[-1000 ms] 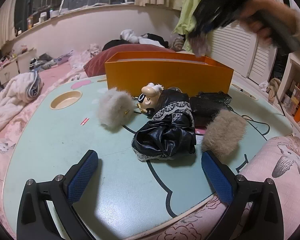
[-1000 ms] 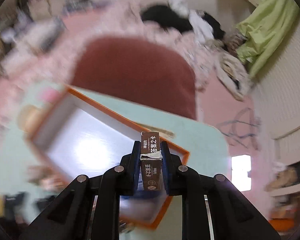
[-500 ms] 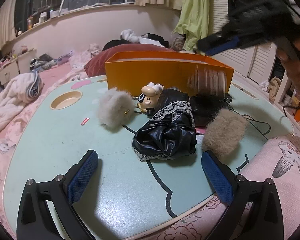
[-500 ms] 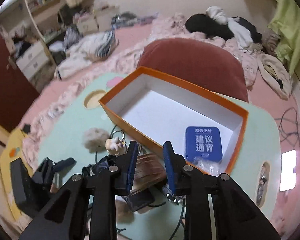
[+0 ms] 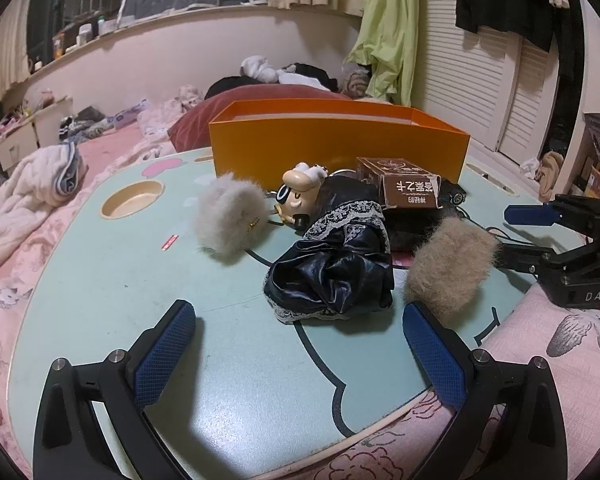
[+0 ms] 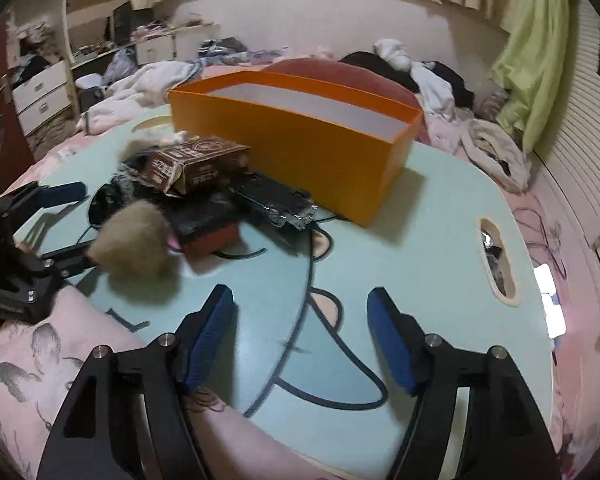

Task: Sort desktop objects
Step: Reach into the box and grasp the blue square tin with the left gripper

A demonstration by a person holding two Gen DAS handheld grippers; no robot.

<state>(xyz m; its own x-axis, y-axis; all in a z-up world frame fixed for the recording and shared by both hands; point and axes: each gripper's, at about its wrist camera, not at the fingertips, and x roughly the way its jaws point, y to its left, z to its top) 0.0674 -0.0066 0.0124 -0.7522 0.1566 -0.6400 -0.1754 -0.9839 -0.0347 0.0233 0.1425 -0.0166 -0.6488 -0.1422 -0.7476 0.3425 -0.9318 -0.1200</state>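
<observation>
A brown carton [image 5: 408, 188] [image 6: 196, 164] lies on its side on the pile in front of the orange box [image 5: 340, 140] [image 6: 300, 136]. In the pile are a black lace cloth [image 5: 332, 264], a small figurine [image 5: 300, 196], a grey pompom [image 5: 230, 216] and a tan pompom [image 5: 448, 268] [image 6: 134, 240]. My left gripper [image 5: 298, 350] [image 6: 66, 226] stands open near the table's front edge, short of the cloth. My right gripper [image 6: 302, 338] [image 5: 516, 236] hangs low over bare table, right of the pile. Its jaws are opening with nothing between them.
A black toy car [image 6: 276, 200] and a red-sided black box [image 6: 208, 232] lie beside the carton. The mint table [image 5: 100, 280] has a round cup hole [image 5: 132, 200] and an oval slot [image 6: 496, 260]. Pink bedding and piled clothes surround it.
The right gripper, shut on the brown carton above the box a second ago, let it go and came down low. The carton now rests on the pile. The left gripper stayed still.
</observation>
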